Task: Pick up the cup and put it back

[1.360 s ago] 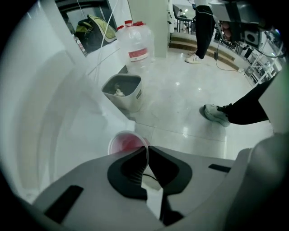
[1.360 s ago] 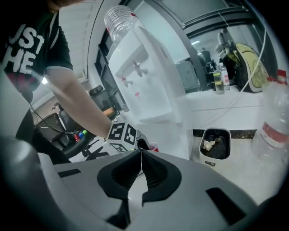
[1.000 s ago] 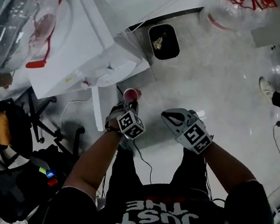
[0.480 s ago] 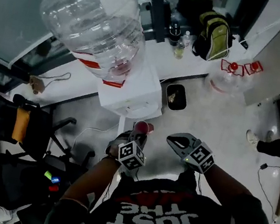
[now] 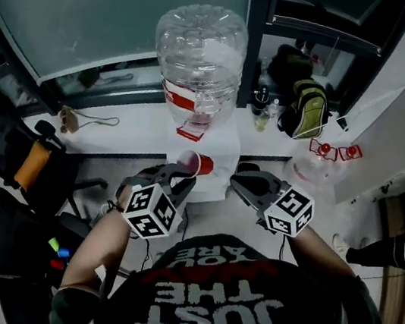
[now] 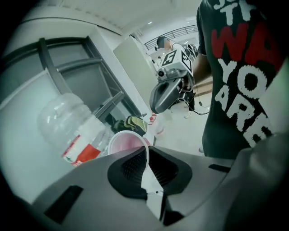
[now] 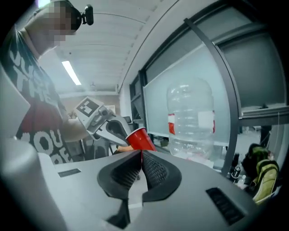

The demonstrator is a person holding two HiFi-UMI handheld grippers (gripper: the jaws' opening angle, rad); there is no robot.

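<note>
A red plastic cup (image 5: 196, 165) with a white inside hangs tilted in front of the white water dispenser (image 5: 219, 146). My left gripper (image 5: 184, 175) is shut on the cup's wall. In the left gripper view the thin rim of the cup (image 6: 127, 143) runs down between the two black pads of the left gripper (image 6: 146, 152). To the right of it my right gripper (image 5: 241, 181) is shut with nothing in it. In the right gripper view the right gripper (image 7: 141, 158) shows closed pads, and beyond them the cup (image 7: 141, 139) sits in the left gripper (image 7: 121, 131).
A large clear water bottle (image 5: 202, 56) stands upside down on the dispenser. A yellow-green backpack (image 5: 306, 108) and small bottles sit on the white ledge (image 5: 120, 127) by the window. A black office chair (image 5: 14, 160) is at the left, an empty water bottle (image 5: 314, 166) on the floor at the right.
The head view has swung up from the floor to face the dispenser and window. Both grippers have risen, the left one still carrying the cup, which now sits in front of the dispenser.
</note>
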